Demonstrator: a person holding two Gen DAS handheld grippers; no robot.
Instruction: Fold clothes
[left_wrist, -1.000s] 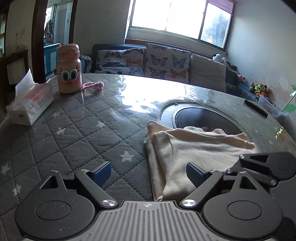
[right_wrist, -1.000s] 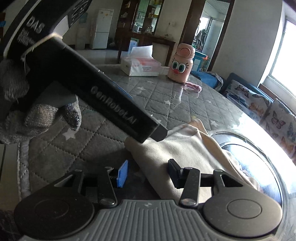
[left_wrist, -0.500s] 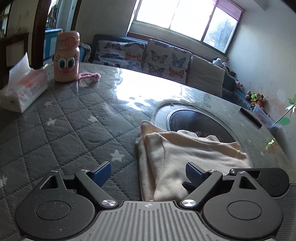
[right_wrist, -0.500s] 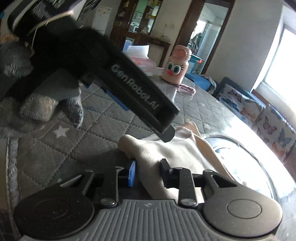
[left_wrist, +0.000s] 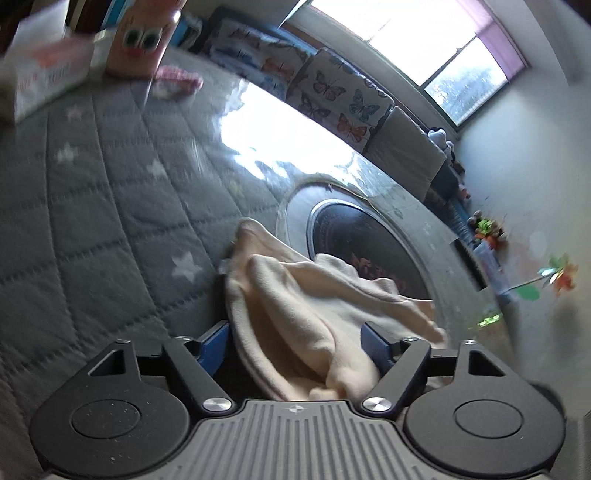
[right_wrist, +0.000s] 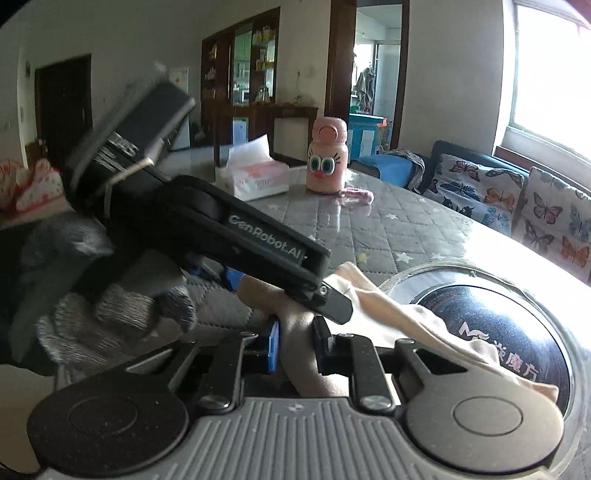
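Right wrist: cream garment (right_wrist: 295, 328) pinched between right gripper (right_wrist: 297, 345) fingers.

Cream garment (left_wrist: 306, 295); grey star-quilted table cover (left_wrist: 92, 206); pink bottle (right_wrist: 328, 160).

1. Daylit from the window (left_wrist: 439, 48), blown out to white.
2. Hard glare across the far edge of the table (left_wrist: 280, 147).
3. Motion-smeared in the left wrist view, worst at the tissue box (left_wrist: 48, 74) and bottle (left_wrist: 142, 37).
4. Sharper in the right wrist view; gloved hand (right_wrist: 92, 295) blurred.
5. Fisheye-bent and dark at the corners.
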